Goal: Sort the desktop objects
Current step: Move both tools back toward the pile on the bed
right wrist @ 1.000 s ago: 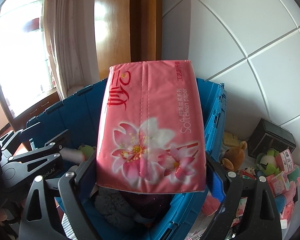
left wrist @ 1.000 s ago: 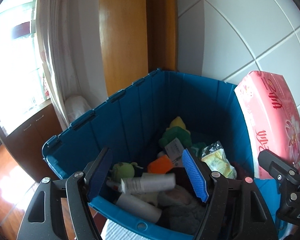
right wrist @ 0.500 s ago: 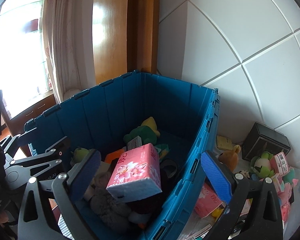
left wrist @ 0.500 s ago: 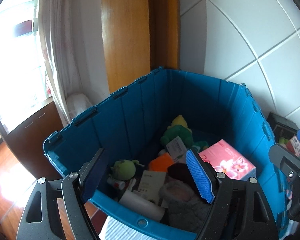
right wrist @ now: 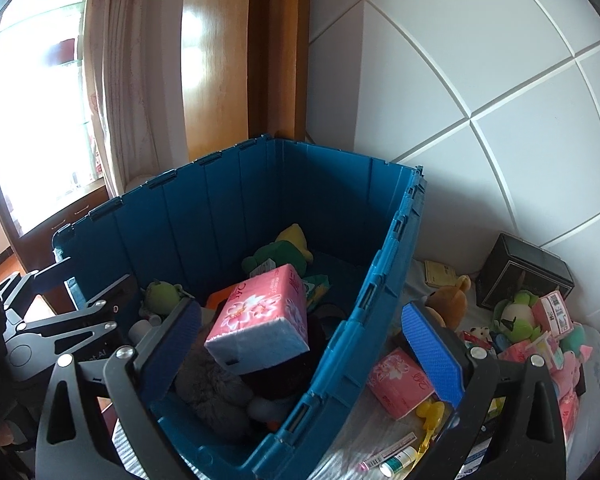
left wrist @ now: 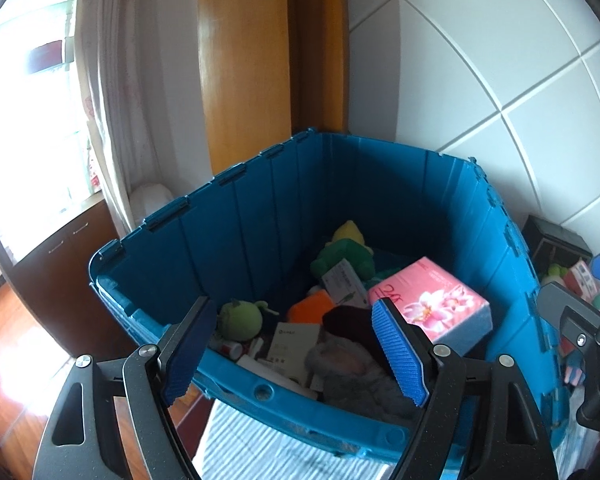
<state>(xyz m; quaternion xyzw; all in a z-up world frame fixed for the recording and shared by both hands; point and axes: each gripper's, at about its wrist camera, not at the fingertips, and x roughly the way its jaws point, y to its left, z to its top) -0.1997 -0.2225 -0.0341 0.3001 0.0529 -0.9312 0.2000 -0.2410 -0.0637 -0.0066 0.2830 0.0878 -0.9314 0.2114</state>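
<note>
Both tools hanging w/ jaws wide, nothing in them: left tool [left wrist: 294, 350], right tool [right wrist: 312, 350]. Pink tissue pack [right wrist: 262, 318] lying tilted inside the blue bin [right wrist: 340, 344], on top of dark clothing and plush toys. Second pink pack [right wrist: 400, 380] sitting on the table just right of bin. Black box [right wrist: 522, 274] standing further back by the wall.
</note>
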